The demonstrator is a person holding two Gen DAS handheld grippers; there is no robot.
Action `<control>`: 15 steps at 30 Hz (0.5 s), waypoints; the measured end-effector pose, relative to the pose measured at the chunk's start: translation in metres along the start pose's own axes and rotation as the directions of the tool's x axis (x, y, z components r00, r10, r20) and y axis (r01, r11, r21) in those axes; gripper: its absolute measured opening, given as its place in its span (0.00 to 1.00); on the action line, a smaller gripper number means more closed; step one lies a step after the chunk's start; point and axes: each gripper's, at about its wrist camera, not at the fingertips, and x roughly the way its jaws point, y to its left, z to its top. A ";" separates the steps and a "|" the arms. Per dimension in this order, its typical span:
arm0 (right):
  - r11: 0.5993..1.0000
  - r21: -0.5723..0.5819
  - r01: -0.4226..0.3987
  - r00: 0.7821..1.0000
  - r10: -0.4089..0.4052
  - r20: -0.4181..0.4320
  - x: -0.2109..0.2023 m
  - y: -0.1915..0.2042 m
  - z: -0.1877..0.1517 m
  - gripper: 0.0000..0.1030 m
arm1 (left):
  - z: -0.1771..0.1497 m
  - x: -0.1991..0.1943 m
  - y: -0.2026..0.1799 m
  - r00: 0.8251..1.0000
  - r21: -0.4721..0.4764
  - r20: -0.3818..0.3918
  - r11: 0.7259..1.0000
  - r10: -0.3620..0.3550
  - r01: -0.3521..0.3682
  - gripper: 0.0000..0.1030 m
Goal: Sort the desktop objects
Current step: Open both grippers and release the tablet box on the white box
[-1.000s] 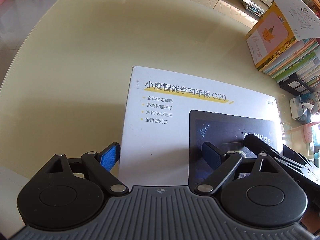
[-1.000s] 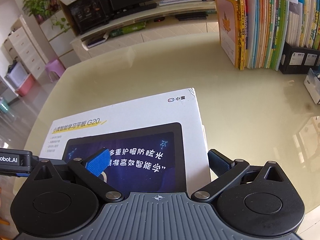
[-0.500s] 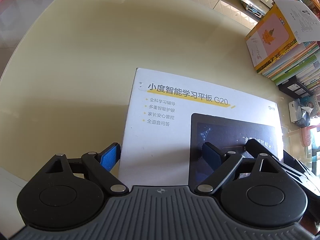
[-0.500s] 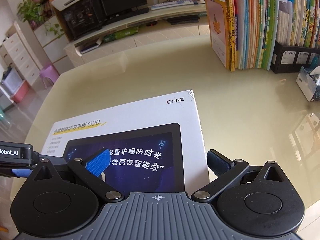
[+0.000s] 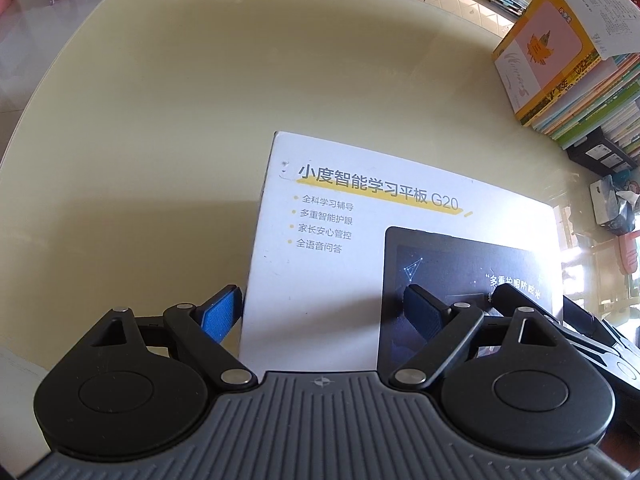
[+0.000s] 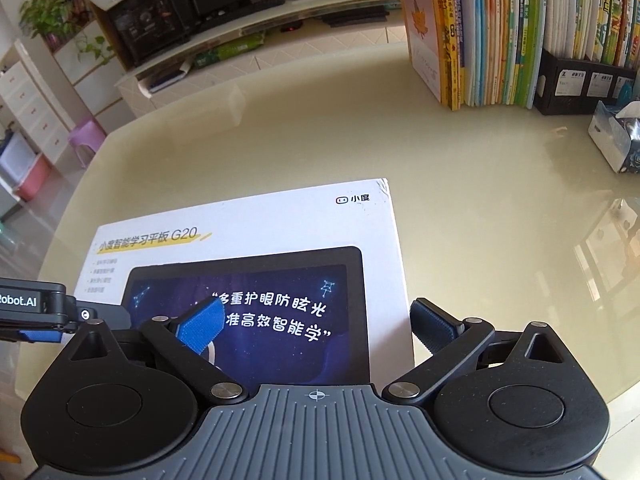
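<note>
A flat white tablet box (image 5: 340,260) with a printed dark screen lies on the pale glass table (image 5: 160,120). My left gripper (image 5: 320,310) is open at the box's near left part. Its left pad (image 5: 222,314) stands just outside the box's left edge, and the other pad is over the printed screen. In the right wrist view the box (image 6: 248,240) fills the lower middle. My right gripper (image 6: 316,324) is open at its near right part, with one pad (image 6: 434,324) just off the right edge. Each gripper shows in the other's view, the right gripper (image 5: 560,320) and the left gripper (image 6: 40,308).
A row of upright books (image 6: 500,32) and a black file holder (image 6: 580,84) stand along the table's far right side. Beside them lies a tissue pack (image 6: 616,140). A purple stool (image 6: 86,136) and a low shelf with electronics (image 6: 200,12) are beyond the table.
The right wrist view has swung slightly right, so the books sit further left in it. The box keeps nearly the same place between both pairs of fingers. Both grippers stay open.
</note>
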 end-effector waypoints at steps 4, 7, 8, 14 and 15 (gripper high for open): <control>1.000 -0.021 0.007 1.000 -0.007 0.002 0.000 0.000 -0.005 0.97 | -0.006 0.002 -0.004 1.000 0.026 0.006 0.999 0.023 -0.023 1.00; 0.999 -0.024 0.026 0.999 -0.025 0.043 -0.013 0.000 -0.007 0.97 | -0.010 -0.002 -0.004 0.999 0.024 0.016 0.999 0.035 -0.035 1.00; 0.999 -0.026 0.035 0.998 -0.033 0.057 -0.017 0.000 -0.007 0.97 | -0.011 -0.005 -0.005 0.998 0.023 0.025 0.998 0.053 -0.054 1.00; 0.995 -0.072 0.066 0.993 -0.058 0.098 -0.040 0.008 -0.007 0.97 | -0.019 -0.024 -0.020 0.986 0.055 0.077 0.987 0.149 -0.153 1.00; 0.994 -0.082 0.069 0.993 -0.060 0.105 -0.043 0.012 -0.009 0.96 | -0.019 -0.028 -0.023 0.984 0.059 0.087 0.985 0.156 -0.162 1.00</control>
